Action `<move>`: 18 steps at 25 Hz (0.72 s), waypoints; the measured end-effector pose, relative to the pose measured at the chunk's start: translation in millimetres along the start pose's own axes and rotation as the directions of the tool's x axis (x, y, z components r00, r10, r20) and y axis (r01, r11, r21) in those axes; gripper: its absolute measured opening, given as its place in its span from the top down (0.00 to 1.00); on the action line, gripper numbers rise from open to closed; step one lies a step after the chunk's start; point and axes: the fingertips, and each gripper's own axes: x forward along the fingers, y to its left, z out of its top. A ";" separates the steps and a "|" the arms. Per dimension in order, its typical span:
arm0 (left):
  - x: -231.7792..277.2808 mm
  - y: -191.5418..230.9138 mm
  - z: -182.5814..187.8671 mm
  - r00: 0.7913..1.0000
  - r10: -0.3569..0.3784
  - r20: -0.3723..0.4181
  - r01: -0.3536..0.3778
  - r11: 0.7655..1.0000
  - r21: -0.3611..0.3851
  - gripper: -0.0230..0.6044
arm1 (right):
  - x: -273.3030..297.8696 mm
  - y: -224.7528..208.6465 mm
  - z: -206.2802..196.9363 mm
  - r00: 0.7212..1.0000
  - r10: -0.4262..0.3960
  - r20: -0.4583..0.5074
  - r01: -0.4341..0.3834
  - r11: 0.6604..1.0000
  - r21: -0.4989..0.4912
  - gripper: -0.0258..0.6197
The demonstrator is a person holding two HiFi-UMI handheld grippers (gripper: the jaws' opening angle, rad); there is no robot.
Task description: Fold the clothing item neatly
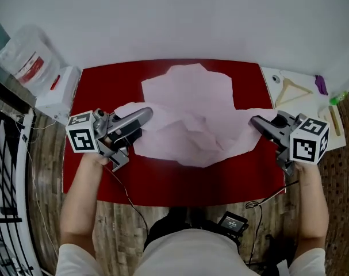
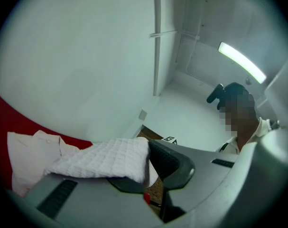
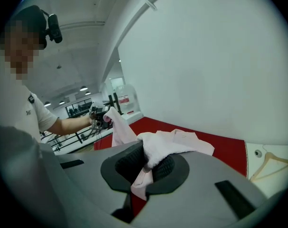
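Nearest you, your left gripper (image 1: 144, 115) is clamped on a waffle-textured fold of the pale pink shirt (image 1: 191, 105). Your right gripper (image 1: 256, 122) is pinched tight on another bit of the same cloth, so each holds a near side of the garment up off the red table (image 1: 163, 183). Beyond your jaws the rest of the shirt lies rumpled across the table's middle, and farther right a wooden hanger (image 1: 293, 89) lies on the white surface beside the table.

Grey left gripper (image 1: 146, 115) and right gripper (image 1: 255, 121), black ribbed pads (image 3: 128, 163), black-and-white marker cubes (image 1: 82, 132), white short sleeves (image 1: 72, 261), black cables (image 1: 126, 195)
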 end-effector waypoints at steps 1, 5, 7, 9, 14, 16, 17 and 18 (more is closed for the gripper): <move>1.7 1.4 4.4 1.000 -0.012 -0.006 0.012 1.000 0.017 0.91 | 2.6 -1.7 2.4 1.000 -0.008 -0.002 0.008 1.000 -0.007 0.93; 8.0 34.9 37.2 0.999 -0.033 -0.030 0.035 0.999 0.042 0.91 | 32.1 -26.6 27.4 0.999 -0.031 -0.027 0.031 0.999 0.007 0.93; 8.0 51.4 51.1 0.999 -0.035 -0.023 0.036 0.998 0.043 0.91 | 45.8 -39.5 38.4 0.998 -0.038 -0.040 0.039 0.999 0.018 0.93; 7.3 66.0 60.8 0.999 -0.033 -0.012 0.033 0.998 0.046 0.91 | 57.9 -51.4 45.5 0.997 -0.043 -0.058 0.044 0.999 0.022 0.93; 8.5 113.0 68.3 1.000 0.009 0.002 -0.009 1.000 0.029 0.91 | 93.6 -82.6 45.7 0.994 -0.038 -0.104 0.042 0.998 0.039 0.93; 8.6 131.7 68.2 1.000 0.031 -0.004 -0.031 0.999 0.022 0.91 | 110.8 -92.8 42.4 0.992 -0.020 -0.122 0.026 0.998 0.048 0.93; 8.6 140.8 67.8 0.999 0.041 -0.009 -0.040 0.999 0.018 0.91 | 119.3 -97.8 40.0 0.992 -0.009 -0.129 0.016 0.998 0.055 0.93; 8.9 150.0 66.9 0.999 0.050 -0.013 -0.049 0.999 0.012 0.91 | 127.6 -103.1 36.8 0.991 0.003 -0.135 0.006 0.998 0.066 0.93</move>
